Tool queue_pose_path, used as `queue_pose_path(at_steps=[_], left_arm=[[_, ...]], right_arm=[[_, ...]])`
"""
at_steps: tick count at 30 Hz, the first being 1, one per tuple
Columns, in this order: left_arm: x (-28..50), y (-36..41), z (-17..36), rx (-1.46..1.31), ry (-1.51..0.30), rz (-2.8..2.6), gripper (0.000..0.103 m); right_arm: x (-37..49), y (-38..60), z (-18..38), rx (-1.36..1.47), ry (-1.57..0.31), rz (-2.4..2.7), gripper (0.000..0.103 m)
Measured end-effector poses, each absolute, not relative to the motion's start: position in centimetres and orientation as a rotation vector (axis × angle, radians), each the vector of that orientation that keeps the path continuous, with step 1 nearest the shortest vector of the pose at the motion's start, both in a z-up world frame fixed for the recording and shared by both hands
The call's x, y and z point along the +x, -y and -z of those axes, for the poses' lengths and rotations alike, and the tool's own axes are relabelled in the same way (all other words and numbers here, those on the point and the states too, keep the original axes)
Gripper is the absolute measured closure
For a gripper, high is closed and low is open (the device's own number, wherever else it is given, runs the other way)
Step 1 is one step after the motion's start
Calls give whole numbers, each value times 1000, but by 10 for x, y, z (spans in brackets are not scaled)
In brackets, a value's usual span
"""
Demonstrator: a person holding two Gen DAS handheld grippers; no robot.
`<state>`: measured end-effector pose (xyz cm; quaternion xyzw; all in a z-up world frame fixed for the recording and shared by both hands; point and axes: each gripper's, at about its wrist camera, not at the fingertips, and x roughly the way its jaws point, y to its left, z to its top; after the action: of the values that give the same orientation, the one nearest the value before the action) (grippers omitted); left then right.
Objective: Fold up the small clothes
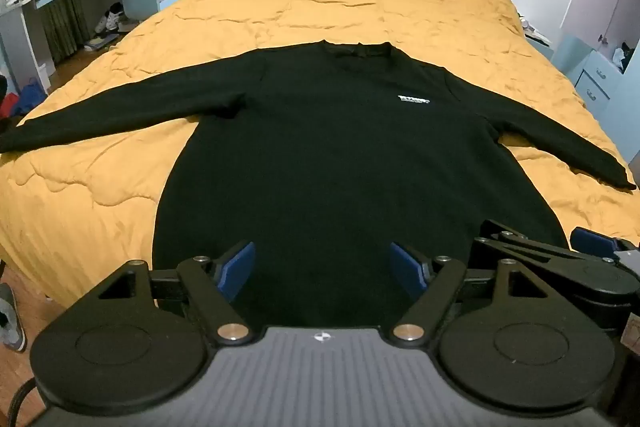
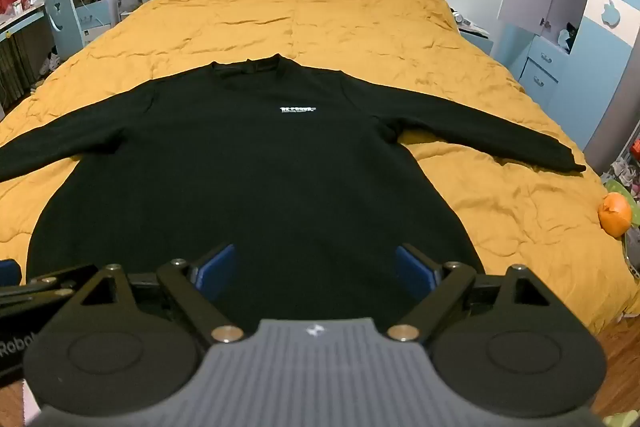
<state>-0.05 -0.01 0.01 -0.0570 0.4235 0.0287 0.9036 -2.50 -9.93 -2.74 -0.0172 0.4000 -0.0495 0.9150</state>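
A black long-sleeved sweater point(image 1: 320, 155) is lying flat, front up, on the mustard quilt point(image 1: 360, 3), sleeves spreading left and right, collar at the far end. The left gripper point(image 1: 322, 269) and right gripper point(image 2: 314, 273) are hovering at its near hem, fingers apart, gripping nothing.

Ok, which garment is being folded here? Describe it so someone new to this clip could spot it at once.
Start from the large bed with the mustard-yellow quilt that fills the room. Spread flat on its near end, front up, lies a black long-sleeved sweater, sleeves stretched out to both sides. It is the only garment on the quilt, marked by a small white logo on the chest.
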Motion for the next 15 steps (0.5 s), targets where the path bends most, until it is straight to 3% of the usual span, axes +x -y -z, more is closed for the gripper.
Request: queue_pose_path(at_steps=[15], left_arm=[[0, -2, 2, -117, -882, -57, 14]], right_arm=[[-23, 99, 27, -39, -828, 103, 20]])
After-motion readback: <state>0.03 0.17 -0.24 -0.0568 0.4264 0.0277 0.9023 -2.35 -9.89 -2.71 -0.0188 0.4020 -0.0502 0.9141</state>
